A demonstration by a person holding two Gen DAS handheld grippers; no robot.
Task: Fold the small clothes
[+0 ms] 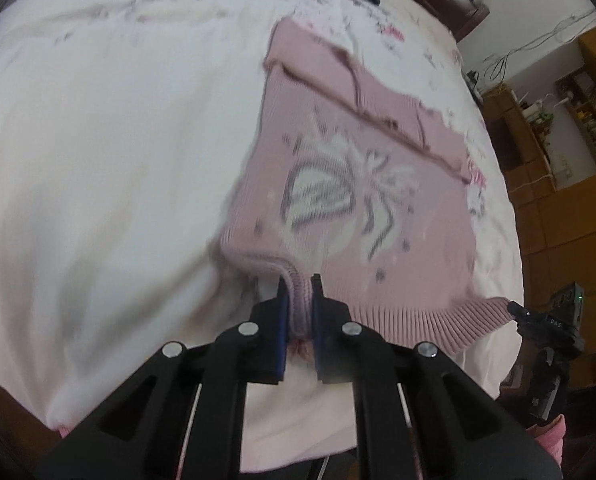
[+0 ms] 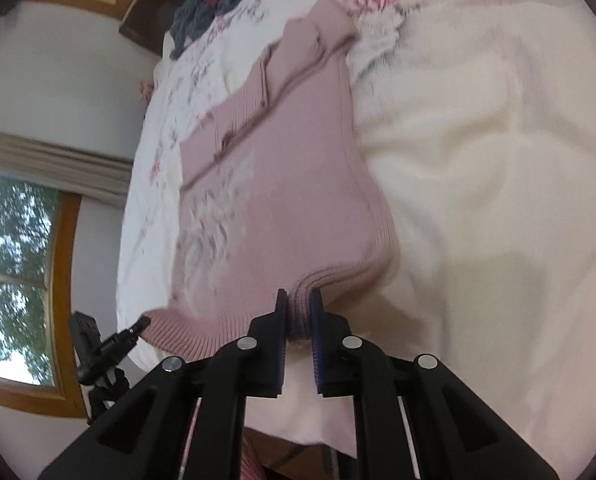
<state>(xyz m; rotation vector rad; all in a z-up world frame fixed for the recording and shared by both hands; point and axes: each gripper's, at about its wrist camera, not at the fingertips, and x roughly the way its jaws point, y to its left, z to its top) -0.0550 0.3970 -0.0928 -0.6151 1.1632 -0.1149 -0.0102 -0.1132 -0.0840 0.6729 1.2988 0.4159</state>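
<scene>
A small pink knitted sweater [image 1: 337, 184] with a white and grey bow pattern lies on the bed, its sleeves folded across the chest. My left gripper [image 1: 299, 280] is shut on the ribbed hem at its left corner. In the right wrist view the same pink sweater [image 2: 294, 184] stretches away from me, and my right gripper [image 2: 298, 294] is shut on the ribbed hem at the other corner. Each gripper shows in the other's view: the right gripper [image 1: 515, 309] at the hem's far end, the left gripper [image 2: 140, 324] likewise. The hem is lifted slightly off the bedding.
The bed [image 1: 98, 160] carries a white cover with pink flower print. A pile of dark grey and red clothes [image 2: 214, 0] lies near the headboard. Wooden cabinets and shelves [image 1: 557, 140] stand beside the bed. Windows [image 2: 14, 280] fill the wall on the other side.
</scene>
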